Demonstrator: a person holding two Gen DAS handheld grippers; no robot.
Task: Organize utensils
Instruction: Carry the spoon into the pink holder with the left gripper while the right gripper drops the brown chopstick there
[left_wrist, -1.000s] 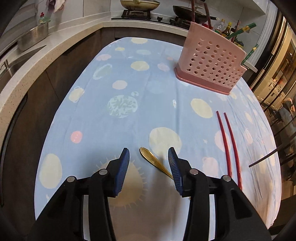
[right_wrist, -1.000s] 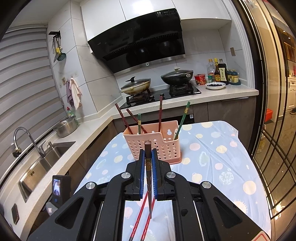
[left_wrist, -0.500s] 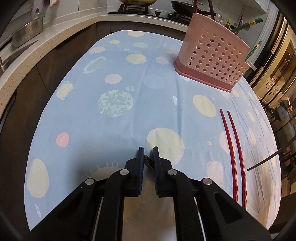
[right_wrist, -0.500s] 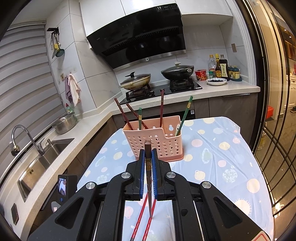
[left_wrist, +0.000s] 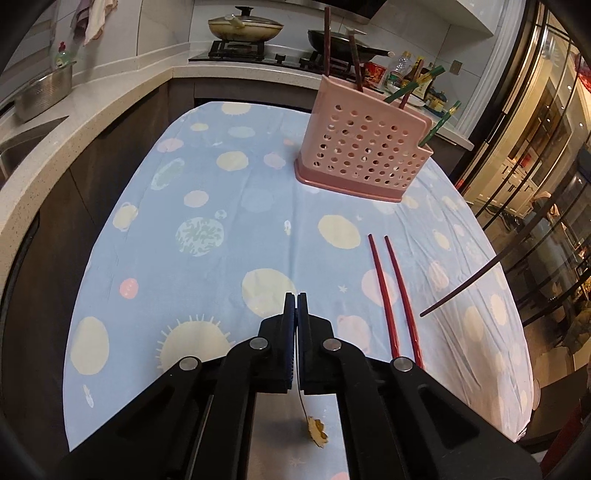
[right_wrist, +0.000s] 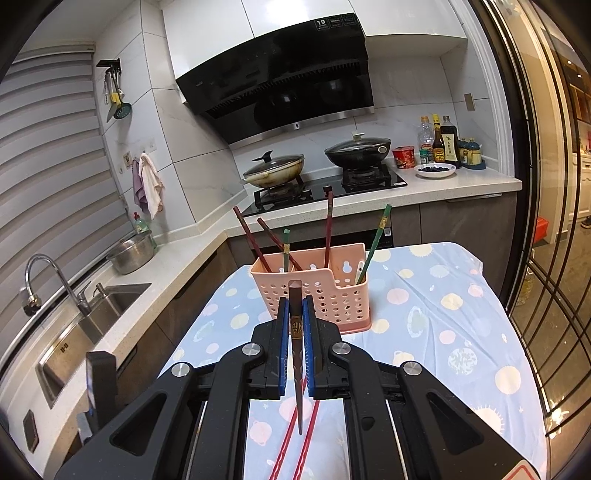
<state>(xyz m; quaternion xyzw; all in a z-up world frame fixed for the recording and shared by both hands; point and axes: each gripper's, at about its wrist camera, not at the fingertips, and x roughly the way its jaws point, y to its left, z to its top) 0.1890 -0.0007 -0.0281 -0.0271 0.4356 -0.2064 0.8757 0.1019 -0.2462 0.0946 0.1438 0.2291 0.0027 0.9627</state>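
My left gripper (left_wrist: 296, 300) is shut on a thin gold spoon (left_wrist: 317, 430), whose flower-shaped handle end hangs below the jaws, lifted above the blue dotted tablecloth (left_wrist: 207, 206). My right gripper (right_wrist: 294, 306) is shut on a dark brown chopstick (right_wrist: 296, 332), held upright above the table; its tip also shows in the left wrist view (left_wrist: 461, 288). A pink perforated utensil basket (right_wrist: 314, 291) (left_wrist: 364, 155) stands at the far end with several chopsticks in it. Two red chopsticks (left_wrist: 395, 295) (right_wrist: 295, 439) lie side by side on the cloth.
A kitchen counter wraps around the table's left and far sides, with a sink (right_wrist: 92, 317), a steel bowl (right_wrist: 133, 253), a stove with two pans (right_wrist: 317, 166) and bottles (right_wrist: 443, 144). Glass doors (right_wrist: 546, 258) stand to the right.
My left gripper closed on the gold spoon lying on the cloth and lifted it. My right gripper kept its hold on the dark chopstick and drifted slightly.
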